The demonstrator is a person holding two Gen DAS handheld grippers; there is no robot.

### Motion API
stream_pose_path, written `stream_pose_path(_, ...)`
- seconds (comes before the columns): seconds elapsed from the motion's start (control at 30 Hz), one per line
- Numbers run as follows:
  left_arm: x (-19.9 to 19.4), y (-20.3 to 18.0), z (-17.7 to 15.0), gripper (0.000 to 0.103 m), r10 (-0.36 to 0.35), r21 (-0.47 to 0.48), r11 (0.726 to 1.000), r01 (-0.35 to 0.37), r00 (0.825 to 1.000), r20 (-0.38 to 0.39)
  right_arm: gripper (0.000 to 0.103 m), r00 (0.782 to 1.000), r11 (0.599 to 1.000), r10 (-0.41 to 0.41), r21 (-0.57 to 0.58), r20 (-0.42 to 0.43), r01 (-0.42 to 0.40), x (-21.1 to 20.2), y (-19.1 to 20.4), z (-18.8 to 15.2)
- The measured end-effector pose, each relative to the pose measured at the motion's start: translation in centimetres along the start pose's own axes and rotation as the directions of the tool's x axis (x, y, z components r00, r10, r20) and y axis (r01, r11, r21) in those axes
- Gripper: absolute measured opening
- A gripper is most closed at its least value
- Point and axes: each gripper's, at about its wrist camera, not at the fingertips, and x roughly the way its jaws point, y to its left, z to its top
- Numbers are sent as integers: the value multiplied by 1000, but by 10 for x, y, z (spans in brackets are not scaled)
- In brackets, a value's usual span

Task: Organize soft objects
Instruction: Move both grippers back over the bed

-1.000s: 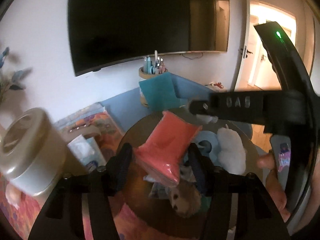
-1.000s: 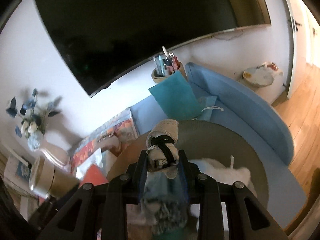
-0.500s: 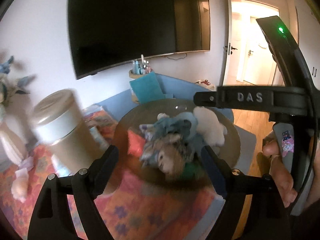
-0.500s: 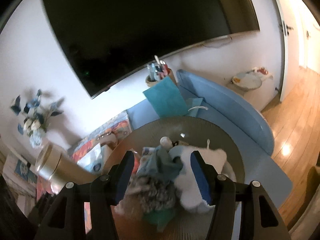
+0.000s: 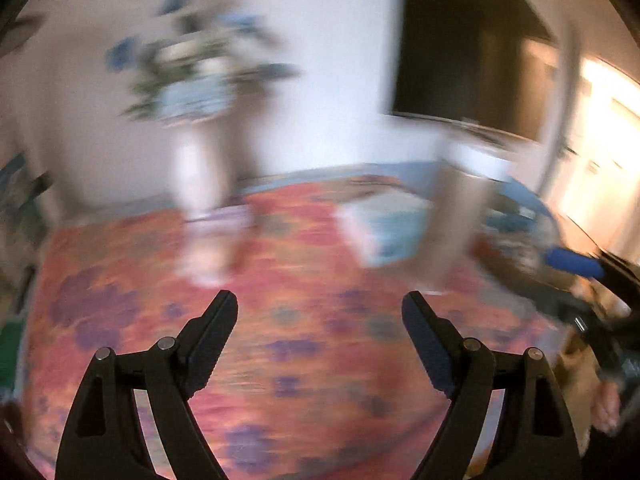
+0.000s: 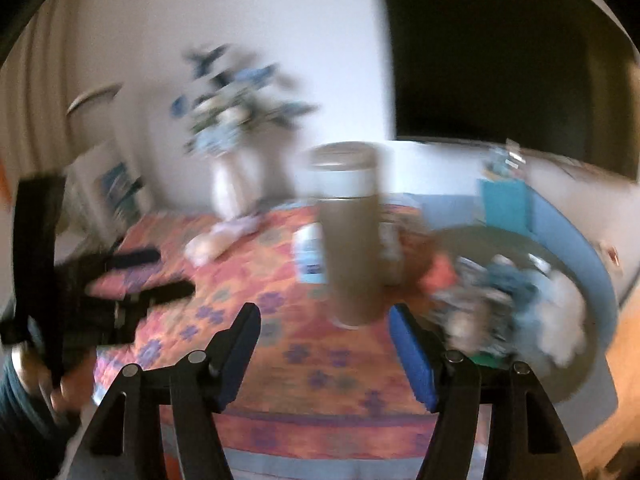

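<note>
Right wrist view, blurred: round dark tray [image 6: 576,248] on the right holds the heap of soft objects [image 6: 508,296]; tall tan canister [image 6: 352,240], lid on, stands just left of it. Right gripper [image 6: 324,332] jaws opening, nothing between. Left gripper [image 5: 320,316] jaws apart, empty, above the patterned cloth [image 5: 304,280].

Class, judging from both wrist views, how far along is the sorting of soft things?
Done: a pile of soft things sits on the round tray. In hand: nothing; the left tool is open, the right tool is opening, both empty. Left: a pale soft item on the patterned cover.
</note>
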Motion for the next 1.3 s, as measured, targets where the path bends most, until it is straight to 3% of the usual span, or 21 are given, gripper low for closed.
stream_pose_path(0.07, 8, 28, -6, 83, 107, -39, 994, -107, 994, 12, 81, 999, 999, 24, -34, -41, -26, 24, 30, 5)
stream_pose_path(0.13, 27, 61, -16, 83, 249, -80, 965, -250, 968, -19, 83, 995, 998, 35, -52, -92, -40, 49, 54, 7)
stream_pose_path(0.27, 61, 104, -30, 83, 273, -142, 947, -289, 955, -119, 83, 970, 995, 80, -47, -228, -93, 122, 94, 19)
stream_pose_path(0.4, 81, 125, -53, 83, 317, -175, 923, -344, 934, -165, 83, 978, 996, 51, -56, -203, -63, 171, 109, 19)
stream_pose_path(0.43, 86, 130, -55, 83, 294, -192, 921, -338, 929, -224, 83, 982, 997, 27, -70, -188, -41, 184, 112, 14)
stream_pose_path(0.5, 84, 132, -58, 83, 276, -215, 923, -319, 938, -208, 83, 982, 998, 4, -64, -187, -17, 201, 113, 3)
stream_pose_path(0.57, 81, 130, -61, 83, 262, -222, 927, -304, 944, -200, 83, 968, 998, -34, -63, -249, 19, 217, 112, -4)
stream_pose_path(0.63, 82, 130, -63, 83, 243, -223, 932, -287, 948, -205, 84, 969, 993, -92, -88, -231, 73, 217, 113, -2)
stream_pose_path(0.77, 79, 129, -65, 83, 237, -224, 935, -276, 954, -186, 97, 967, 989, -126, -109, -220, 104, 216, 114, -3)
stream_pose_path(1.07, 77, 139, -65, 83, 183, -279, 933, -227, 967, -175, 102, 942, 953, -244, -237, -232, 189, 225, 135, -7)
stream_pose_path(1.3, 79, 148, -66, 83, 146, -331, 922, -200, 973, -181, 103, 942, 965, -217, -204, -257, 167, 228, 129, -6)
